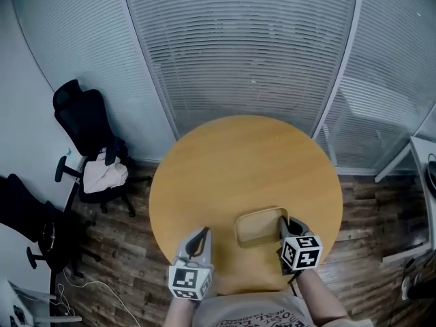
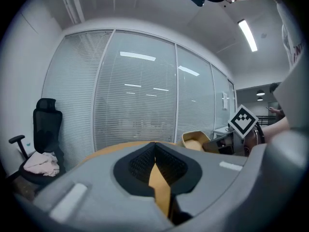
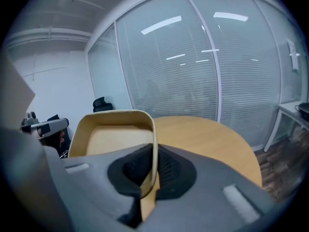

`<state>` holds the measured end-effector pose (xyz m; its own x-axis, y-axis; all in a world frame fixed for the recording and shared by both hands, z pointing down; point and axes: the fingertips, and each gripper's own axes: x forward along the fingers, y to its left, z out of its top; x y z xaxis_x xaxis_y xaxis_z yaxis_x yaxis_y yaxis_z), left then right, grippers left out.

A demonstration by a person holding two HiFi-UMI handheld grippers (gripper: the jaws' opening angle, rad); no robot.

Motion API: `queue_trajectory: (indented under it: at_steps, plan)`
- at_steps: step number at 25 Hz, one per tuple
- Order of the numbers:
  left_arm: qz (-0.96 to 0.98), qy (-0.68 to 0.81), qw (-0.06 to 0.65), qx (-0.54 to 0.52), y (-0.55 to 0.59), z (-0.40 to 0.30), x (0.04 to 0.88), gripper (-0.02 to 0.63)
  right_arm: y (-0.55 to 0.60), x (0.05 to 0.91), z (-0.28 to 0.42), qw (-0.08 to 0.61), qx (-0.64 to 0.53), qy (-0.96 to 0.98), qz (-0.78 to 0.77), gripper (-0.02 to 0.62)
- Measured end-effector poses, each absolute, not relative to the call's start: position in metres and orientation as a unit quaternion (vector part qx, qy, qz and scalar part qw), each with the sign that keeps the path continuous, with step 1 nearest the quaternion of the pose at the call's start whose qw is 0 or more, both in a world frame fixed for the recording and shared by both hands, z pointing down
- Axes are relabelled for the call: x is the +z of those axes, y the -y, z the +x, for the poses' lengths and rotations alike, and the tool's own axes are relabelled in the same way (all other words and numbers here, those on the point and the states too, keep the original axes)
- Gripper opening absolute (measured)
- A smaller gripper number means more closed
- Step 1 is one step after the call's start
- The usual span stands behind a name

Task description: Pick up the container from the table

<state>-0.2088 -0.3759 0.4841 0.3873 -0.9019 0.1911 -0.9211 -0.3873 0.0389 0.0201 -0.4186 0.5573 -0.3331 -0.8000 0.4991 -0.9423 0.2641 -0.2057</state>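
Note:
A shallow tan container (image 1: 259, 227) with rounded corners hangs over the near side of the round wooden table (image 1: 238, 155). My right gripper (image 1: 285, 225) is shut on its right rim. In the right gripper view the thin rim (image 3: 154, 144) runs between the black pads and the container (image 3: 113, 134) stretches away to the left, empty inside. My left gripper (image 1: 199, 239) is to the left of the container, apart from it, jaws shut with nothing between them. The left gripper view looks along my left gripper (image 2: 154, 151) and shows the container (image 2: 195, 140) and the right gripper's marker cube at the right.
A black office chair (image 1: 92, 142) with a pale cloth on its seat stands left of the table, and another dark chair (image 1: 27, 216) is nearer the left edge. Glass walls with blinds (image 1: 252, 46) lie behind. A white desk (image 1: 426, 162) is at the right.

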Motion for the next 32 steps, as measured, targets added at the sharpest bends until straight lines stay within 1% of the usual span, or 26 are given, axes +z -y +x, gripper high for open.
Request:
queue_trajectory:
  at_steps: [7,13,16,32]
  plan:
    - [0.842,0.535,0.044,0.046,0.377,-0.193,0.457,0.008,0.406,0.483,0.034,0.077,0.173,0.788,0.586,0.006]
    - [0.859,0.51,0.024,0.039,0.38,-0.168,0.44,0.008,0.393,0.447,0.057,0.048,0.092,0.783,0.613,0.006]
    - [0.865,0.501,0.015,0.037,0.38,-0.157,0.437,0.008,0.388,0.444,0.067,0.035,0.084,0.78,0.619,0.006]
    - [0.867,0.497,0.004,0.033,0.378,-0.14,0.429,0.008,0.384,0.447,0.072,0.043,0.088,0.785,0.612,0.006]
